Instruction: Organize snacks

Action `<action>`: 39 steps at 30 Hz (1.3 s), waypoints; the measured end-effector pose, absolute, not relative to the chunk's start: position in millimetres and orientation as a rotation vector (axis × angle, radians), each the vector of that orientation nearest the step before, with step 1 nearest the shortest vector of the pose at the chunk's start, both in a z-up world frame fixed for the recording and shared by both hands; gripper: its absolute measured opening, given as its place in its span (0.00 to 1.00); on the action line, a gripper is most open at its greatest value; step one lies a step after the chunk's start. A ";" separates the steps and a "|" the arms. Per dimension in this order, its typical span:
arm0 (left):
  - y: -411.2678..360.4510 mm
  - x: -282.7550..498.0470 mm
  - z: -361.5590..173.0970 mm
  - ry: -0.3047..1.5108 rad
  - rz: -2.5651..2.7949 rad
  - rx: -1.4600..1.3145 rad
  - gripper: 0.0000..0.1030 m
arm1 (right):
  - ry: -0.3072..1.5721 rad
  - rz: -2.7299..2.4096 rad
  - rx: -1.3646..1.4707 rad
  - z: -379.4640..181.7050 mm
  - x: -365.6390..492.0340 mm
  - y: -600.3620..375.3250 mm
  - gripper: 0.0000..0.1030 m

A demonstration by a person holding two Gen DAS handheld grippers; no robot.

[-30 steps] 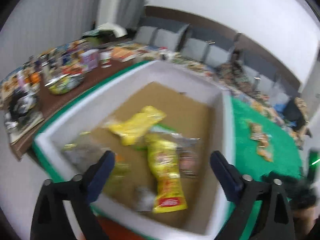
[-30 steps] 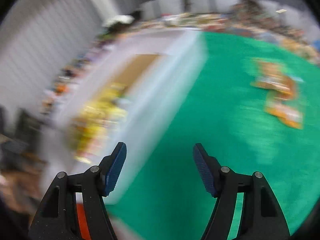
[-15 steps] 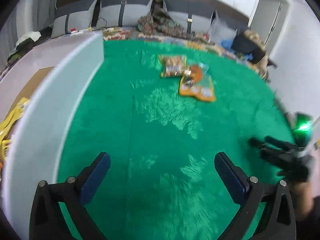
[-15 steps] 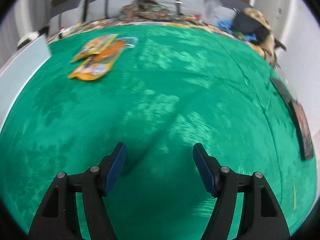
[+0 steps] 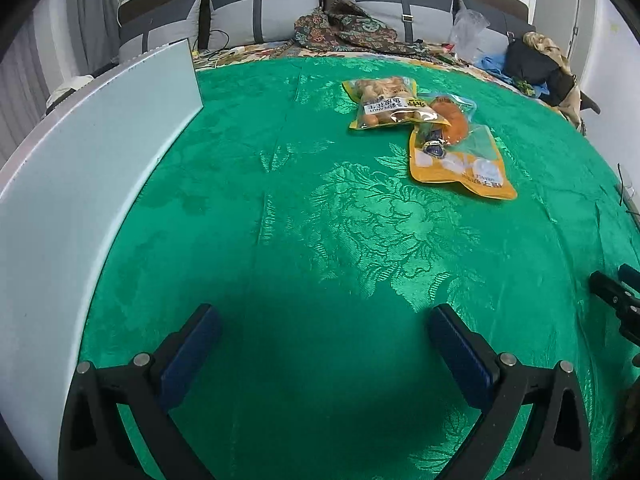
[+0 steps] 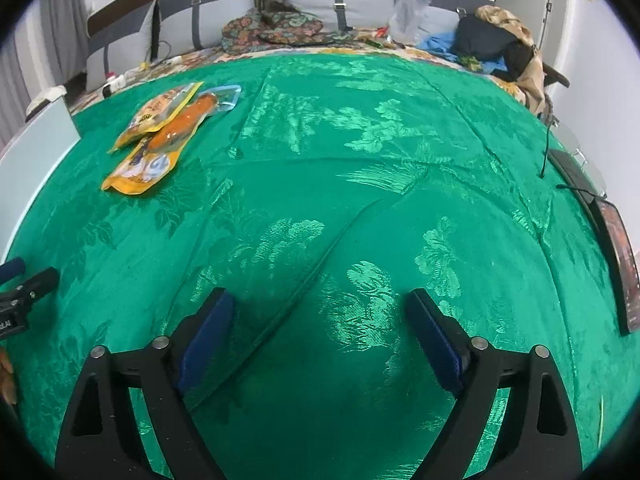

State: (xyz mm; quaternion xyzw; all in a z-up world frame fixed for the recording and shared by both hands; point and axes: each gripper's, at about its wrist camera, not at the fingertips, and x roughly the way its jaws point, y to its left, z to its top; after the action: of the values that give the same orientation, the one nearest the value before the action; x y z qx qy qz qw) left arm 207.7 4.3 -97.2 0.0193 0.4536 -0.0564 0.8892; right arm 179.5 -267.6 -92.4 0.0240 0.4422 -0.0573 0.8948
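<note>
Two snack packets lie overlapped on the green cloth (image 5: 320, 216): a yellow peanut bag (image 5: 390, 104) and an orange pouch (image 5: 460, 152) with a sausage-like snack on top. In the right wrist view the same peanut bag (image 6: 160, 114) and orange pouch (image 6: 150, 160) sit far left. My left gripper (image 5: 324, 316) hangs wide open over bare cloth, well short of the packets. My right gripper (image 6: 320, 300) is to its right above a cloth crease; its jaws are opening with nothing between them. The white foam box wall (image 5: 80, 184) stands at the left.
A sofa with grey cushions (image 5: 260, 12), patterned fabric (image 5: 344, 28) and piled clothes (image 5: 536, 64) runs along the back. A dark flat device with a cable (image 6: 612, 240) lies at the table's right edge. The other gripper's tip (image 5: 616, 300) shows at the right edge.
Both grippers swung right, away from the foam box with its yellow packets, to above the green cloth. The right gripper's jaws have spread wider. The left moved a little closer to the cloth.
</note>
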 end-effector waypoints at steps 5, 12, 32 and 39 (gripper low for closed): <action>3.5 208.6 -97.7 0.943 -0.117 0.041 1.00 | 0.917 -0.121 0.047 -92.2 178.7 -269.3 0.89; 3.6 208.9 -97.9 0.942 -0.117 0.040 1.00 | 0.917 -0.121 0.046 -92.0 178.6 -269.6 0.89; 3.4 209.1 -97.8 0.942 -0.117 0.040 1.00 | 0.917 -0.119 0.047 -91.6 178.5 -270.3 0.89; 3.4 209.1 -97.7 0.942 -0.117 0.040 1.00 | 0.917 -0.119 0.046 -91.7 179.0 -269.6 0.89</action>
State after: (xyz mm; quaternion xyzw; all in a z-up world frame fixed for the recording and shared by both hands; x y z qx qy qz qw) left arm 209.1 3.4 -97.7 0.0192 0.4536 -0.0564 0.8892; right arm 179.0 -269.6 -91.7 0.0223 0.4424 -0.0573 0.8947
